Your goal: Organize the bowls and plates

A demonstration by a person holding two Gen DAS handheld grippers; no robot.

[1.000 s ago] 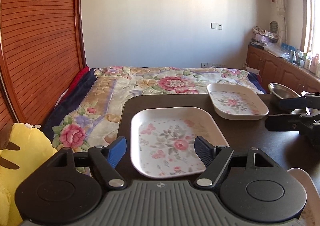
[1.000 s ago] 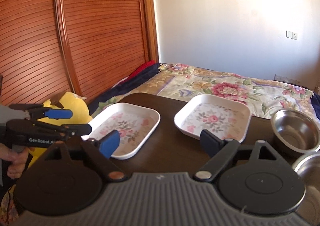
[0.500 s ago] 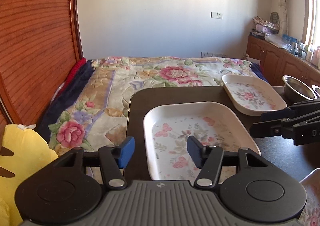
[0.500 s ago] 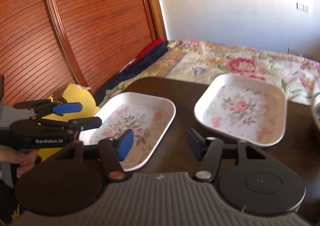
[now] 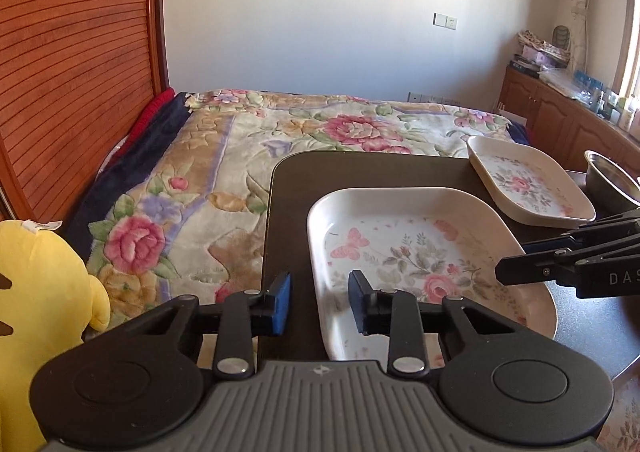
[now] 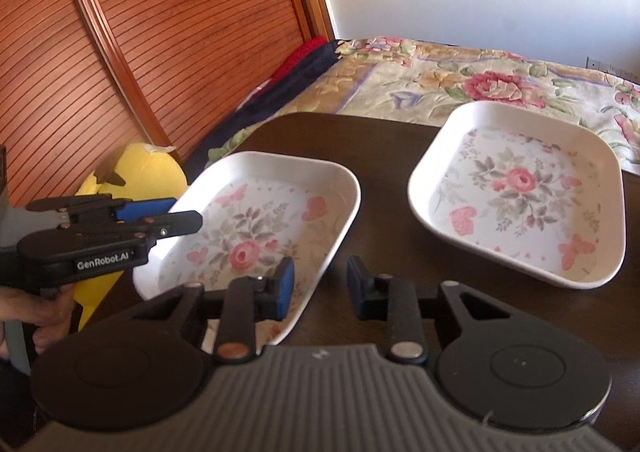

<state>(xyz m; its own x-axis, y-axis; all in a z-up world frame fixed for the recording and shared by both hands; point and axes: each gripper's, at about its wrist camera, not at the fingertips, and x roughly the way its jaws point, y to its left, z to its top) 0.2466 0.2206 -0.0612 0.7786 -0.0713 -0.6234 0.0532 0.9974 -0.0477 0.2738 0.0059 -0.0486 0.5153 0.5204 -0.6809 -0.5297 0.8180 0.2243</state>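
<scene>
Two floral plates lie on the dark tabletop (image 5: 296,188): the near plate (image 5: 416,252) close to the tabletop's left edge, the far plate (image 6: 516,188) apart from it toward the bed, with a steel bowl (image 5: 612,180) beyond. Both tools are closing on the near plate from opposite sides. The left hand-held gripper (image 5: 318,302) straddles its left rim, jaws narrowing, pads not yet pressing. The right hand-held gripper (image 6: 318,284) straddles the right rim likewise, still short of a pinch. The step appears to be a two-sided grasp; next, both must clamp evenly, then lift level toward the far plate.
</scene>
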